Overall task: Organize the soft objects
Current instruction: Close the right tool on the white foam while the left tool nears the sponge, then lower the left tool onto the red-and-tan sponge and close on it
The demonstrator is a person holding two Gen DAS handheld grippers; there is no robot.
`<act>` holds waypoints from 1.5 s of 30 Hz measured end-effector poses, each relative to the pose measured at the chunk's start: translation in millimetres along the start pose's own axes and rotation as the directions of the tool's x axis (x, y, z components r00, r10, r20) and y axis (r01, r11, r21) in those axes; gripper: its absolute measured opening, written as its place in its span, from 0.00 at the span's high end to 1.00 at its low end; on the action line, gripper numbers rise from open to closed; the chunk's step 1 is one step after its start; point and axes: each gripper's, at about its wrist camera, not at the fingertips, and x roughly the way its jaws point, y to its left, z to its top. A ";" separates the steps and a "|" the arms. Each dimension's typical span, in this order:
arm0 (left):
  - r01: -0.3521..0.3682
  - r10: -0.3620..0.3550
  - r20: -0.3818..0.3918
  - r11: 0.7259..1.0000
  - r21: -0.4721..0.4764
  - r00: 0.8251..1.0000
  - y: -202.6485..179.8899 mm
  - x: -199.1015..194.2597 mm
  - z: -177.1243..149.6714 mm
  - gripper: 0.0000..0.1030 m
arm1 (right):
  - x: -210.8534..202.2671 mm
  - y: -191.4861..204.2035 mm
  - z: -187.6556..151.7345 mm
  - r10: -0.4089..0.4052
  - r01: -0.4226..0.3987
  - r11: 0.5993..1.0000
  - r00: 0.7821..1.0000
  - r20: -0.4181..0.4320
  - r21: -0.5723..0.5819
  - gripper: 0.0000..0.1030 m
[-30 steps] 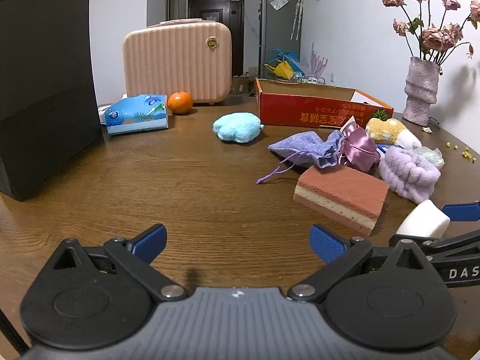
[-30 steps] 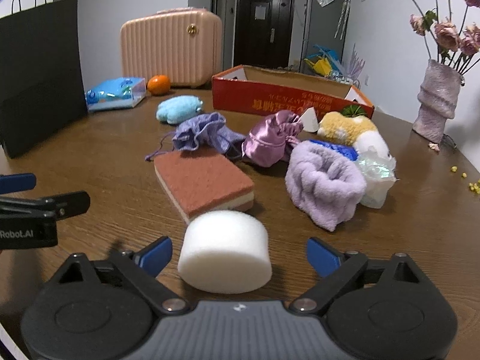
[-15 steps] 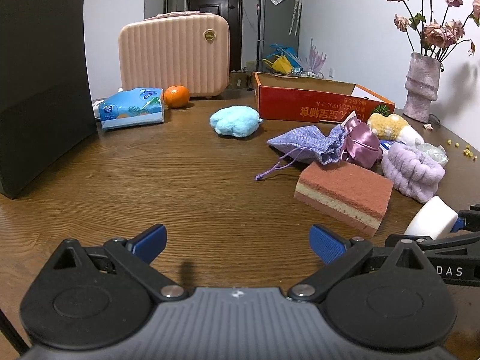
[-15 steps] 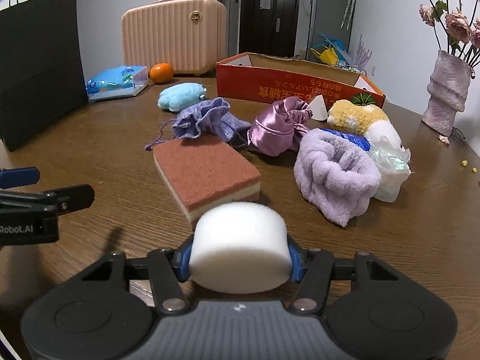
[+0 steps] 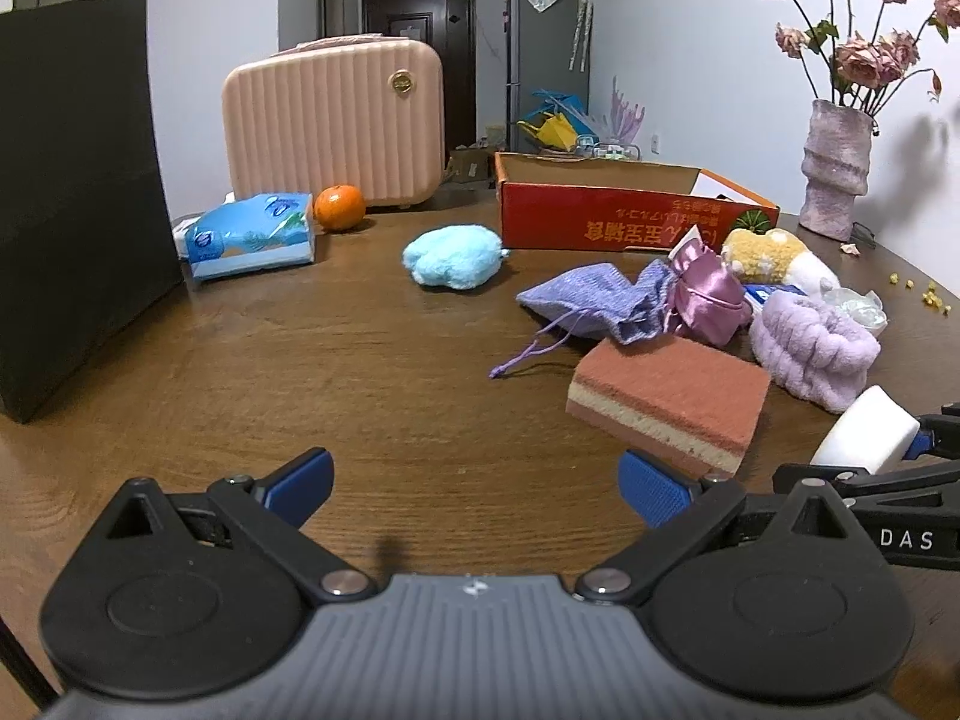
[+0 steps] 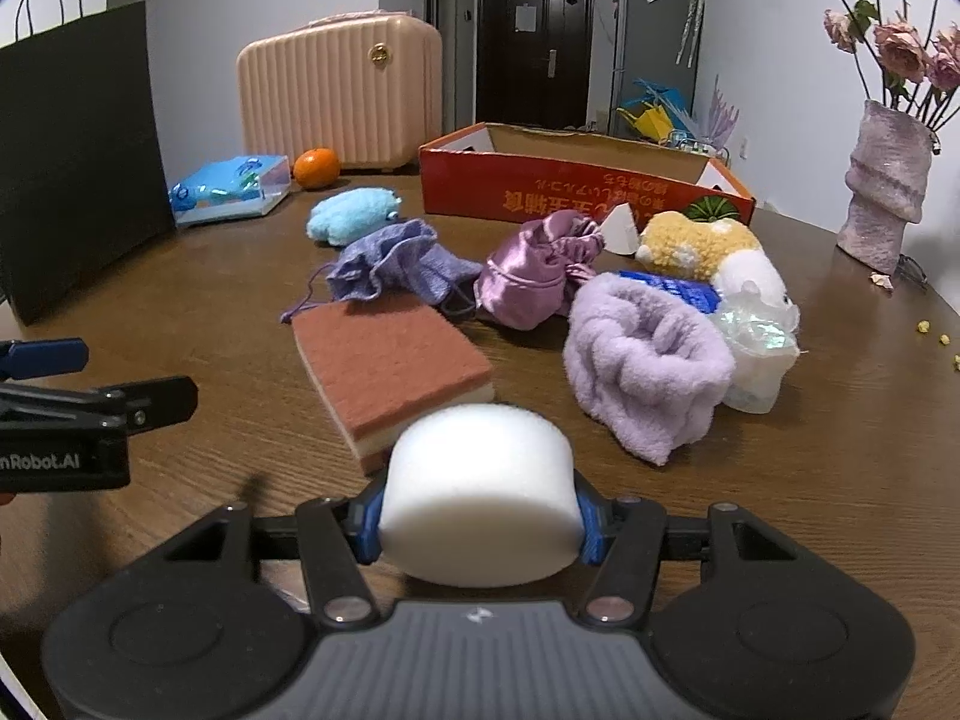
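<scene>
My right gripper [image 6: 477, 525] is shut on a white foam cylinder [image 6: 477, 489] and holds it just above the table; the cylinder also shows in the left wrist view [image 5: 867, 432]. My left gripper [image 5: 474, 483] is open and empty over bare table. Ahead lie a red-brown sponge [image 6: 390, 360], a lilac fluffy headband [image 6: 645, 360], a purple drawstring pouch [image 6: 390, 261], a pink satin pouch [image 6: 537, 270], a light blue plush [image 6: 351, 216] and a yellow-and-white plush [image 6: 702, 246]. An open red cardboard box [image 6: 576, 189] stands behind them.
A black paper bag [image 5: 72, 192] stands at the left. A pink ribbed case [image 5: 333, 126], a tissue pack [image 5: 249, 234] and an orange [image 5: 339, 207] are at the back. A vase of dried roses [image 5: 837, 168] stands far right.
My right gripper closed on the white foam cylinder and lifted it slightly. The left gripper drew back a little and stays open.
</scene>
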 end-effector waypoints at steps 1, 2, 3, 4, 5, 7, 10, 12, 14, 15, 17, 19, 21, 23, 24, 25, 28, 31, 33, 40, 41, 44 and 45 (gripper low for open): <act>0.001 -0.001 0.001 1.000 0.004 1.000 -1.8 -0.1 1.4 0.00 | -1.1 -2.7 -0.1 -0.002 0.002 1.000 1.000 0.004 0.005 0.45; 0.004 -0.004 0.001 1.000 0.011 1.000 -4.0 -0.2 2.9 0.00 | -1.8 -5.4 0.0 -0.003 0.003 1.000 1.000 0.006 0.009 0.45; 0.006 -0.006 0.002 1.000 0.016 1.000 -6.4 0.3 4.1 0.00 | -2.8 -8.3 -0.1 -0.005 0.005 1.000 1.000 0.010 0.014 0.45; 0.009 -0.009 0.001 1.000 0.021 1.000 -9.1 1.1 5.2 0.00 | -3.6 -11.3 -0.2 -0.007 0.007 1.000 1.000 0.014 0.019 0.45; 0.013 -0.013 0.001 1.000 0.027 1.000 -11.6 2.1 6.3 0.00 | -4.7 -14.5 -0.4 -0.009 0.009 1.000 1.000 0.018 0.025 0.45; 0.020 -0.020 0.001 0.999 0.038 1.000 -17.3 3.8 9.2 0.00 | -6.0 -20.9 -0.5 -0.015 0.014 0.999 1.000 0.023 0.035 0.45; 0.029 -0.029 -0.001 0.998 0.056 1.000 -26.8 7.2 14.3 0.00 | -8.6 -31.5 -1.0 -0.023 0.021 0.998 0.999 0.032 0.053 0.45; 0.038 -0.038 -0.003 0.997 0.071 0.999 -33.2 9.7 17.7 0.00 | -9.8 -39.2 -1.0 -0.029 0.027 0.998 0.999 0.040 0.065 0.45; 0.048 -0.047 -0.008 0.995 0.088 0.999 -40.4 12.5 21.1 0.00 | -10.6 -46.0 -0.9 -0.035 0.031 0.997 0.998 0.045 0.077 0.45; 0.054 -0.053 -0.011 0.994 0.095 0.999 -44.0 14.3 23.2 0.00 | -11.1 -49.3 -0.9 -0.038 0.034 0.996 0.998 0.048 0.082 0.45; 0.065 -0.064 -0.018 0.992 0.106 0.998 -50.1 17.5 26.2 0.00 | -12.0 -56.7 -0.7 -0.046 0.041 0.995 0.997 0.055 0.095 0.45; 0.078 -0.076 -0.024 0.990 0.122 0.997 -58.0 21.6 29.9 0.00 | -12.5 -64.2 -1.0 -0.055 0.049 0.993 0.997 0.059 0.111 0.45; 0.079 -0.075 -0.031 0.987 0.143 0.997 -66.0 26.0 32.2 0.00 | -12.1 -70.8 -1.5 -0.063 0.055 0.991 0.996 0.061 0.126 0.45; 0.089 -0.084 -0.038 0.983 0.161 0.996 -73.4 30.3 34.3 0.00 | -12.0 -78.2 -1.6 -0.071 0.062 0.988 0.996 0.062 0.139 0.45; 0.095 -0.089 -0.042 0.981 0.168 0.995 -76.6 32.0 35.3 0.00 | -12.0 -81.2 -1.7 -0.075 0.066 0.987 0.995 0.063 0.145 0.45; 0.102 -0.096 -0.046 0.979 0.177 0.994 -79.9 33.9 36.4 0.00 | -12.1 -84.3 -1.9 -0.080 0.069 0.986 0.995 0.064 0.151 0.45; 0.117 -0.107 -0.059 0.972 0.203 0.993 -88.8 39.3 38.8 0.00 | -11.0 -92.7 -1.6 -0.091 0.079 0.983 0.994 0.065 0.167 0.45; 0.129 -0.113 -0.080 0.967 0.221 0.990 -95.2 47.5 41.8 0.00 | -7.8 -98.4 -1.7 -0.099 0.087 0.980 0.993 0.061 0.177 0.45; 0.132 -0.114 -0.090 0.965 0.226 0.989 -97.6 52.7 43.5 0.00 | -5.6 -101.0 -1.7 -0.102 0.090 0.979 0.993 0.058 0.183 0.45; 0.144 -0.115 -0.126 0.957 0.252 0.985 -101.1 70.7 48.0 0.00 | 3.3 -107.3 0.2 -0.113 0.101 0.976 0.992 0.049 0.192 0.45; 0.149 -0.120 -0.129 0.956 0.253 0.984 -101.0 72.8 48.8 0.00 | 4.6 -107.3 0.3 -0.113 0.102 0.976 0.993 0.047 0.192 0.45; 0.167 -0.137 -0.133 0.953 0.254 0.982 -100.1 78.2 51.5 0.00 | 8.0 -106.4 0.4 -0.111 0.101 0.977 0.993 0.041 0.190 0.45; 0.174 -0.144 -0.134 0.952 0.252 0.980 -99.6 80.4 52.3 0.00 | 8.6 -105.7 0.1 -0.111 0.102 0.977 0.993 0.040 0.188 0.45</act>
